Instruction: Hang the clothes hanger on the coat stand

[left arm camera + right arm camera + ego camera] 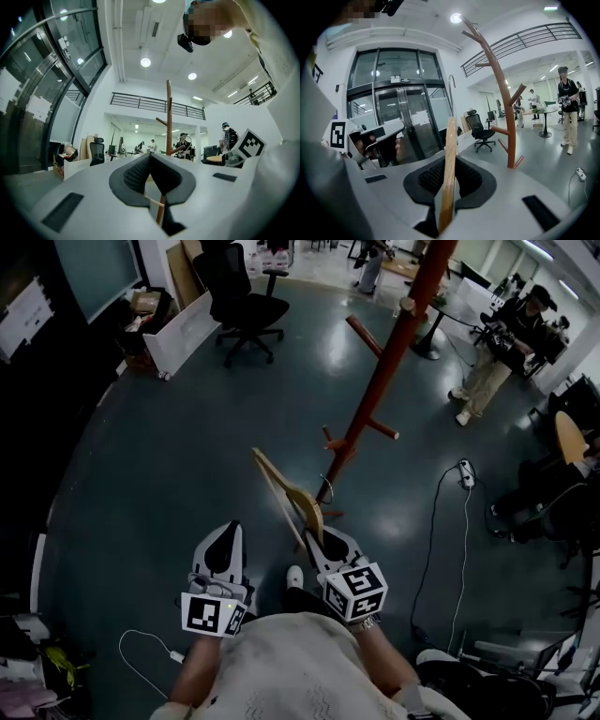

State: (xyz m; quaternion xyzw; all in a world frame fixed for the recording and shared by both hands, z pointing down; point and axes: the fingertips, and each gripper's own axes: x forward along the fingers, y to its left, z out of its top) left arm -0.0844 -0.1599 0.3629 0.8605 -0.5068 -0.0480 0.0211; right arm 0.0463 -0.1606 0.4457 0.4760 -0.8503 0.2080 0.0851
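Observation:
The wooden clothes hanger is clamped by one arm in my right gripper, which is shut on it. In the right gripper view the hanger arm stands upright between the pads of the right gripper, and its thin metal hook rises above. The red-brown coat stand slants up ahead of the hanger, with pegs along its pole; its base lies just past the hook. I also see the coat stand to the right of the hanger. My left gripper hangs to the left, away from the hanger. The left gripper is shut and holds nothing.
A black office chair stands at the back left. A person stands at the back right. A power strip with its cable lies on the floor right of the stand. A white cable lies at the near left.

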